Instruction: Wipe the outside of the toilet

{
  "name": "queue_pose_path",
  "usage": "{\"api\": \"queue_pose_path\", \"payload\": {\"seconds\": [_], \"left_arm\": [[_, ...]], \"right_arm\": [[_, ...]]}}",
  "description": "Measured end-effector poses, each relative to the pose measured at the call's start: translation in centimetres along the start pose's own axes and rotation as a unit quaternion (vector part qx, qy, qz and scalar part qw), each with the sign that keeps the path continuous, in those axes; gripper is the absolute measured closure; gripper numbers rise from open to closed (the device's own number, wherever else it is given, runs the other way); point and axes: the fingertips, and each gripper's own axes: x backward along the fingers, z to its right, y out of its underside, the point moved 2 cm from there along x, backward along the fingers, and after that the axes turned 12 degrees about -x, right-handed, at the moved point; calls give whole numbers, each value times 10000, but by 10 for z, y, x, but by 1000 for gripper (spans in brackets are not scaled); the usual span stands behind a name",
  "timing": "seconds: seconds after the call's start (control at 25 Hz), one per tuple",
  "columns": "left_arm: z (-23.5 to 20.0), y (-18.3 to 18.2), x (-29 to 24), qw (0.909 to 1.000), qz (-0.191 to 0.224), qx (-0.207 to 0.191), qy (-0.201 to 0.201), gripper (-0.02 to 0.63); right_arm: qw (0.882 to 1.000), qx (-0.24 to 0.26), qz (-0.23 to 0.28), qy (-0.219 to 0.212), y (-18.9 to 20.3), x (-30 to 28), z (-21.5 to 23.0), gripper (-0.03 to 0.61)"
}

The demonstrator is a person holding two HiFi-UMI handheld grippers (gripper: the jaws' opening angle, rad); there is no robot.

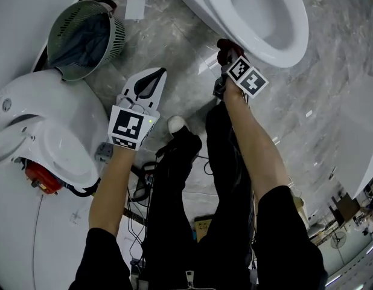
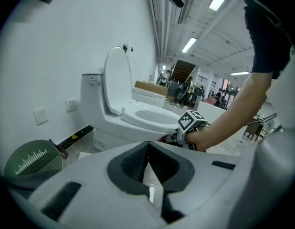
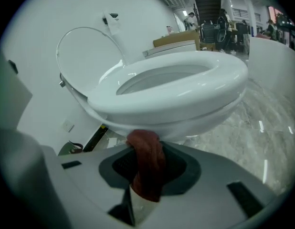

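Note:
The white toilet (image 1: 265, 17) stands at the top of the head view, seat down and lid up. My right gripper (image 1: 223, 47) is shut on a red cloth (image 1: 224, 43) and presses it against the outside of the bowl just under the rim. In the right gripper view the red cloth (image 3: 146, 168) hangs between the jaws and touches the bowl's underside (image 3: 185, 123). My left gripper (image 1: 151, 82) hovers over the floor left of the toilet, shut and holding nothing. In the left gripper view its jaws (image 2: 148, 146) meet, with the toilet (image 2: 133, 118) beyond.
A green mesh basket (image 1: 84, 38) holding dark fabric sits on the marble floor at the left. A bulky white machine (image 1: 47, 132) with a red part (image 1: 38, 177) fills the lower left. The person's dark-trousered legs (image 1: 223, 180) and loose cables (image 1: 141, 186) lie below the grippers.

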Motion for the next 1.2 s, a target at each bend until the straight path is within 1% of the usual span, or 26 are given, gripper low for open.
{"api": "queue_pose_path", "payload": {"seconds": [0.08,0.24,0.36,0.48,0.56,0.68,0.8,0.88,0.96,1.08,1.2], "left_arm": [[12,-2,-6,9999,42,-31,91,607],[27,-10,-21,9997,88,-148,172,607],[33,-21,-31,9997,123,-221,51,607],[39,-36,-41,9995,214,-149,-165,607],[52,-44,-48,9995,207,-115,-197,607],[81,-57,-60,9996,170,-155,-136,607],[109,-74,-74,9997,159,-171,-85,607],[123,-85,-83,9997,171,-155,-85,607],[135,-94,-90,9996,168,-152,-137,607],[157,-108,-105,9995,97,-262,-158,607],[171,-126,-117,9996,65,-178,-199,607]], "right_arm": [[9999,106,-101,-78,-3,2,12,474],[9980,562,-205,-193,-9,4,35,474],[9975,655,-199,-170,-11,7,59,474],[9975,683,-149,-130,-21,9,85,474],[9970,752,-133,-108,-29,11,103,476],[9958,894,-164,-84,-45,15,132,476],[9914,1279,-192,-220,-66,19,150,476],[9890,1427,-233,-314,-79,22,160,476],[9873,1509,-316,-372,-90,23,169,477],[9859,1560,-408,-441,-113,27,183,477],[9870,1472,-439,-464,-136,31,194,477]]}}
